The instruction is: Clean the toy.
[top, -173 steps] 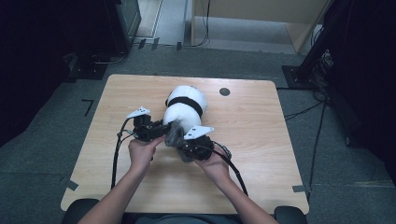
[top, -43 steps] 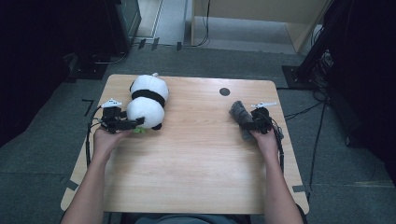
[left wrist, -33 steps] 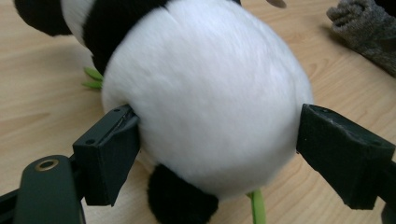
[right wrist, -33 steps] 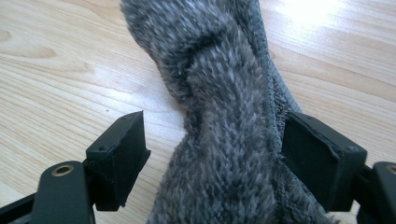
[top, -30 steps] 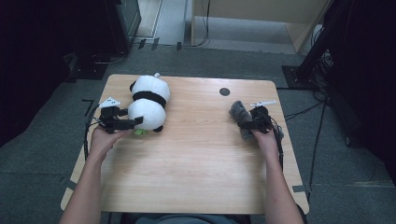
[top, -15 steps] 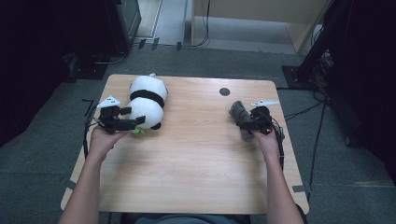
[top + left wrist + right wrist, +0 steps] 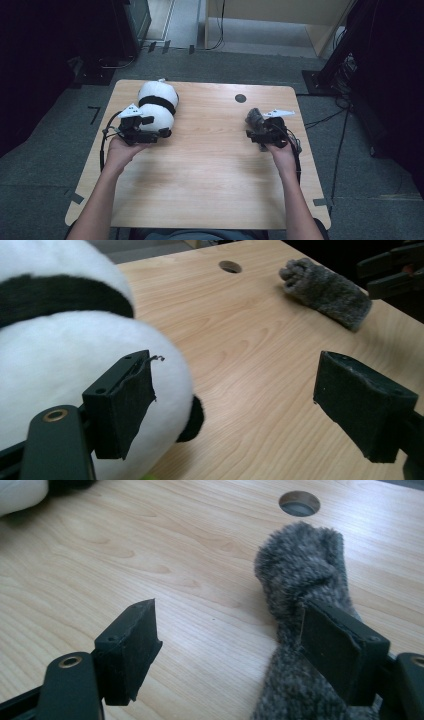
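We read this as the sorting-apart of two soft things, and it looks nearly finished. The round white plush toy with a black band [image 7: 156,106] lies at the far left of the pale wooden table [image 7: 210,180], and the small grey furry sock-like piece [image 7: 254,119] lies at the far right, with bare wood between them and the two well apart.

Our left gripper [image 7: 150,131] sits just at the near side of the plush, with its jaws standing wide. In the left gripper view the left pad [image 7: 125,405] is right against the white fur, while the other pad [image 7: 362,405] stands over bare wood, so nothing is pinched. Our right gripper [image 7: 261,134] also has its jaws spread wide. In the right gripper view its right pad [image 7: 340,650] is over the grey piece [image 7: 300,580] and its left pad [image 7: 130,650] is over bare table, so it holds nothing either.

We judge both things to be set down and let go. What seems left is only to draw both hands back toward the near edge, without dragging fur along on a pad. The round cable hole [image 7: 240,98] in the far part of the table stays uncovered.
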`<state>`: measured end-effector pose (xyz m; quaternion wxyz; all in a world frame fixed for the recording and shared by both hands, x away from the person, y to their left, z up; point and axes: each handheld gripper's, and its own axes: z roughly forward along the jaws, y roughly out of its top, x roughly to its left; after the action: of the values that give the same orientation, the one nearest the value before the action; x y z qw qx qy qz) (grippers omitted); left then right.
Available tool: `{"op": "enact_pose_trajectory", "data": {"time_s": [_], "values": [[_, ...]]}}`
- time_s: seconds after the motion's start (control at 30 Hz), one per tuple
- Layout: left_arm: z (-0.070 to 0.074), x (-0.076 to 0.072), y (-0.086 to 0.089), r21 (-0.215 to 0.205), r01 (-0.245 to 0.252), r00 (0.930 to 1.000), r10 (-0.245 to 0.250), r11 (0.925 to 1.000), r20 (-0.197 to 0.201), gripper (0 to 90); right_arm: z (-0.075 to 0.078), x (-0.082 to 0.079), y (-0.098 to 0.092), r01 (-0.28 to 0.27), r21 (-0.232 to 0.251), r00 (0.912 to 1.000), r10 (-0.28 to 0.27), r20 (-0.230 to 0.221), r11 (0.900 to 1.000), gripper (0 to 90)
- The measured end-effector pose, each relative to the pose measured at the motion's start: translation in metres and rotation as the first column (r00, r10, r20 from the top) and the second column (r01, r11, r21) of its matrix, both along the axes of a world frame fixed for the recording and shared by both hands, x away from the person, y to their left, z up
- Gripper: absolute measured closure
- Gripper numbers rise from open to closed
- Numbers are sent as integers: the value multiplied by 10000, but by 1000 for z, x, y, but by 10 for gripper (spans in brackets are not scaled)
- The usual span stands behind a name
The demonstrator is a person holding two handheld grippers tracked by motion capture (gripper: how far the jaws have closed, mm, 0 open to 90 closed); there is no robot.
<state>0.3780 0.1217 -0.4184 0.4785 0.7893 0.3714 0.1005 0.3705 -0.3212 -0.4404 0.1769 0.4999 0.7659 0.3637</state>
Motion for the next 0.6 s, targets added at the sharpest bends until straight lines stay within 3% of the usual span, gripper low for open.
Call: {"op": "enact_pose_trajectory", "data": {"time_s": [0.2,0.43,0.6], "values": [[-6,-6,-26,271,497,9988,-498,9984,34,161,0,-10,17,-559,121,9982,556,219,9984,245],[-16,-10,-50,414,928,9957,-927,9948,-22,161,1,-24,35,-1255,-152,9911,1260,433,9920,245],[-24,-13,-65,217,1109,9937,-1106,9936,-170,165,-2,-31,40,-1459,166,9884,1450,450,9892,247]]}}
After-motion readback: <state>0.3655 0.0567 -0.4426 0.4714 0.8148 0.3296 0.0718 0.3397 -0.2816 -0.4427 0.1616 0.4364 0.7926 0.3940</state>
